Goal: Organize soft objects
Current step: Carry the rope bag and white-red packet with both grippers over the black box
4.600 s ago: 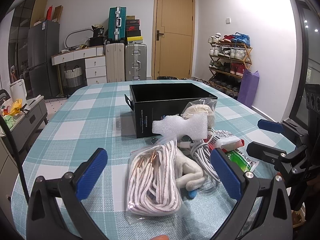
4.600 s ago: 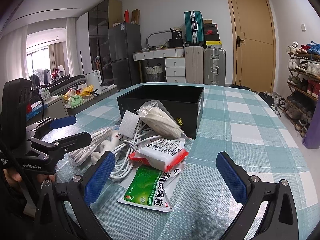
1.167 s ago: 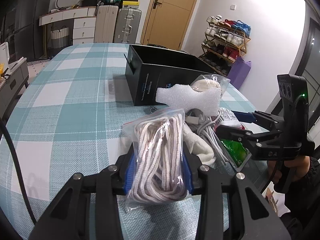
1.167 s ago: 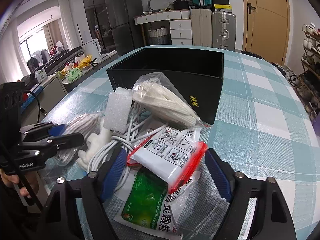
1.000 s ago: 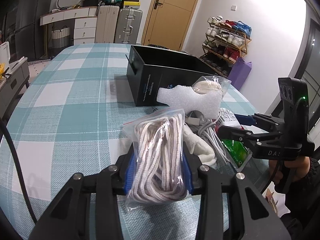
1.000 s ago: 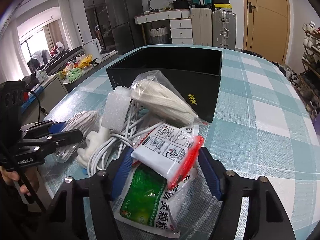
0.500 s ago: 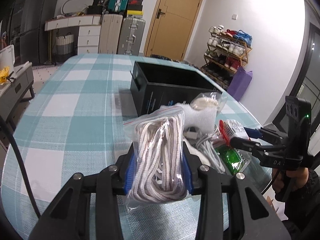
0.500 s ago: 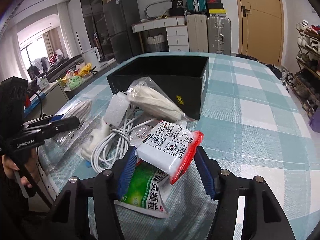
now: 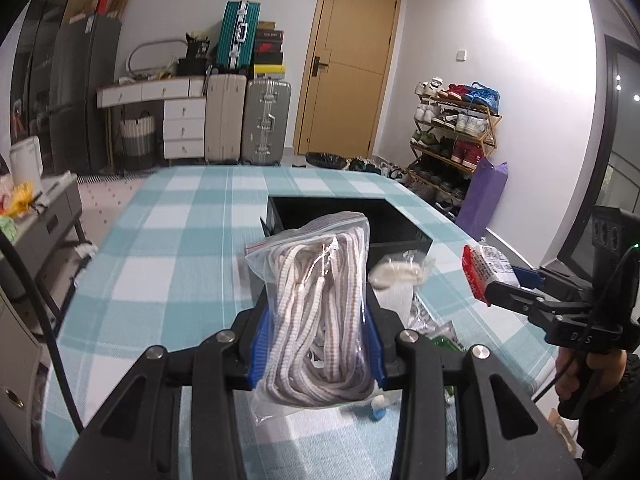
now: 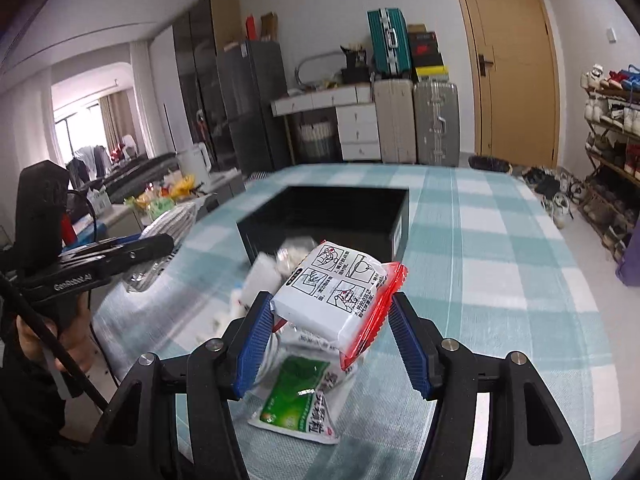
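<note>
Our left gripper jaws pinch bag of laces mid-body, soft, slippery; right gripper jaws clamp squashy white packet; black box twelve o'clock.

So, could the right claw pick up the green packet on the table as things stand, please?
Probably not: the right claw is already shut on the white packet, which hangs directly over the green packet.

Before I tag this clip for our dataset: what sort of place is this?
Most likely a lived-in home, a dining or entry room. A table with a checked cloth, a shoe rack by the door, and suitcases against the wall suggest it.
</note>
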`<move>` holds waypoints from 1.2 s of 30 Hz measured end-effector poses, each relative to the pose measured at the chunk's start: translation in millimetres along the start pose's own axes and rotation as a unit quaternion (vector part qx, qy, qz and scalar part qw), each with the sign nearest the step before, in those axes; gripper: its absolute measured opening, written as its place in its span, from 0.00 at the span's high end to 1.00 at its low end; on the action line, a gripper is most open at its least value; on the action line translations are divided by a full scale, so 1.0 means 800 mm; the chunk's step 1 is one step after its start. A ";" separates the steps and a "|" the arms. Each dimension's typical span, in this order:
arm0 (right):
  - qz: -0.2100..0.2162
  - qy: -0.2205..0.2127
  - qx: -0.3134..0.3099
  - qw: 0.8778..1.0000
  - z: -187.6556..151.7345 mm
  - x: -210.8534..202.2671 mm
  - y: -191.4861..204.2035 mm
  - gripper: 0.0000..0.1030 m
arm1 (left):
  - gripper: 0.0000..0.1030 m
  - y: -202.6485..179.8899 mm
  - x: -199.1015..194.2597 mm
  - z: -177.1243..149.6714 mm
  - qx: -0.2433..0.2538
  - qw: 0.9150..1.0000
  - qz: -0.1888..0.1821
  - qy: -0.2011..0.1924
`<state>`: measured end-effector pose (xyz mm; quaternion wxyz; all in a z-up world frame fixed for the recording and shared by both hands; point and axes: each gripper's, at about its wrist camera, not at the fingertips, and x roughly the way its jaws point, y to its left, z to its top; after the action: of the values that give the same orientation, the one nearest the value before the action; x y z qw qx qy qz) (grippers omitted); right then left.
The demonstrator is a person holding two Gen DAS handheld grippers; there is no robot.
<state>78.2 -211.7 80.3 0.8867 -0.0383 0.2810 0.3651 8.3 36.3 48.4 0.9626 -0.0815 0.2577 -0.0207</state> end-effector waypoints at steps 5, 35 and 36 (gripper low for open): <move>0.009 -0.016 -0.002 1.000 0.018 -0.011 0.003 0.42 | 0.63 -0.004 0.001 0.014 0.006 1.000 0.006 -0.010; 0.034 -0.026 0.005 0.999 0.114 0.033 -0.016 0.42 | 0.63 -0.007 0.059 0.080 0.001 1.000 0.012 -0.023; 0.034 -0.023 0.006 0.999 0.114 0.038 -0.018 0.42 | 0.63 -0.007 0.064 0.081 0.002 1.000 0.014 -0.020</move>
<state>148.3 -178.4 139.2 0.8804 -0.0152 0.2634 0.3940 84.8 35.7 79.6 0.9679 -0.0764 0.2392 -0.0064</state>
